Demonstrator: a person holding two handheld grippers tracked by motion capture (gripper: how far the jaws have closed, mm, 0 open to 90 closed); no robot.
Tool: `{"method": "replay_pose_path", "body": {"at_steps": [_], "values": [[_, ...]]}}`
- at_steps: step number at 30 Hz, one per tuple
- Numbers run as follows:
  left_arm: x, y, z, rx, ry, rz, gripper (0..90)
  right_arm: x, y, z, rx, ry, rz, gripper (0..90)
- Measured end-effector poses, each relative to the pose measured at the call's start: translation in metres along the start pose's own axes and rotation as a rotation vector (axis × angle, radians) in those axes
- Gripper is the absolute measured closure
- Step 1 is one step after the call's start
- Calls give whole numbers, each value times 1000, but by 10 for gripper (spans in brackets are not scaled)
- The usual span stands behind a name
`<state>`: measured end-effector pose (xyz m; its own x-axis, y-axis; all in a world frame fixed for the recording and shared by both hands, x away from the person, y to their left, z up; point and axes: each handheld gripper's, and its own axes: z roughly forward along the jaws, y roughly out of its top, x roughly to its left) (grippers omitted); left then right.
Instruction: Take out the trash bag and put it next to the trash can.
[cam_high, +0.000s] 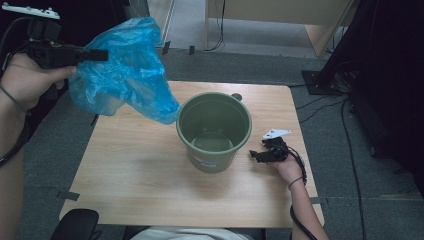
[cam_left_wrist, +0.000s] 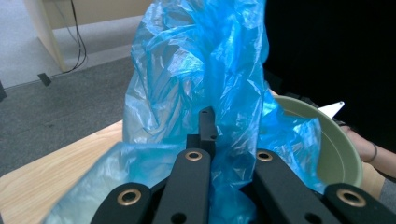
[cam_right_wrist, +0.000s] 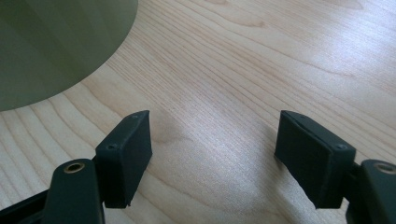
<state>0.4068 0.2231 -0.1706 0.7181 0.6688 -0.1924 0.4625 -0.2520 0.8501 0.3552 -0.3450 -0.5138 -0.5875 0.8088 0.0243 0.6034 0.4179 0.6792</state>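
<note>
While the left gripper jaws pinch the blue bag above-left of the bucket, the right gripper rests wide on bare tabletop beside the bucket.

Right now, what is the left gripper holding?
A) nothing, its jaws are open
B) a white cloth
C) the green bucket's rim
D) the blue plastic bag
D: the left gripper is shut on the blue plastic bag, held up left of the green bucket; the bag drapes over its jaws in the left gripper view.
</note>
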Motion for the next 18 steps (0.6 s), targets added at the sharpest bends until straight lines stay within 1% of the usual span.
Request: {"method": "replay_pose_path", "body": {"at_steps": [3,6,10,14,17,18], "values": [[3,-4,2,8,5,-7,900,0,0,0,-2,0,0,260],[7,-12,8,24,8,-15,899,0,0,0,-3,0,0,260],[14,-23,19,39,3,-37,899,0,0,0,-3,-1,0,258],[20,-40,33,57,13,-53,899,0,0,1,-5,-2,0,257],[23,-53,42,65,19,-49,898,0,0,1,-5,-1,0,257],[24,-58,45,69,16,-59,898,0,0,1,-5,-2,0,256]]}}
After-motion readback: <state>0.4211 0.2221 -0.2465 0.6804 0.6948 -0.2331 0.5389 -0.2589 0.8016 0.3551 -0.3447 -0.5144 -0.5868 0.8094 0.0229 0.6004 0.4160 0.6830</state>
